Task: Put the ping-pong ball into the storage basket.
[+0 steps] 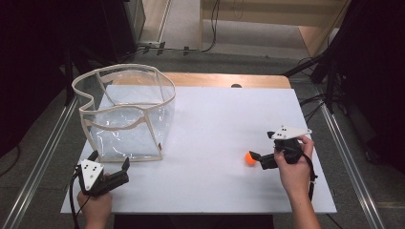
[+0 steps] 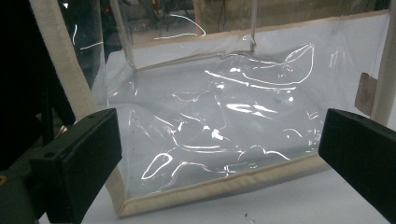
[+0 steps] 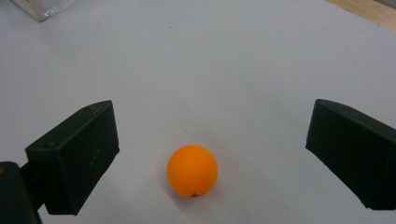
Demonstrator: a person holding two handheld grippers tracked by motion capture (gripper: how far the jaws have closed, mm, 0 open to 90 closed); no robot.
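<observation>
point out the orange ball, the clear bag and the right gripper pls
orange ball (image 3: 192, 170): right gripper view, middle of the ball.
clear bag (image 1: 125, 125): high view, front plastic wall.
right gripper (image 1: 253, 158): high view, midway between the fingertips, open jaws either side of the ball.

glossy clear plastic bag (image 1: 129, 119) with cloth trim; matt smooth orange ball (image 3: 192, 170).

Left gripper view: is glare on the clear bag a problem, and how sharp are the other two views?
Left gripper view: bright curled glare streaks cover the clear bag's wall, though its cream trim reads clearly. Right gripper view: the orange ball is sharp, with little shadow. High view: soft and slightly blurred, with dark surroundings beyond the white table.
</observation>
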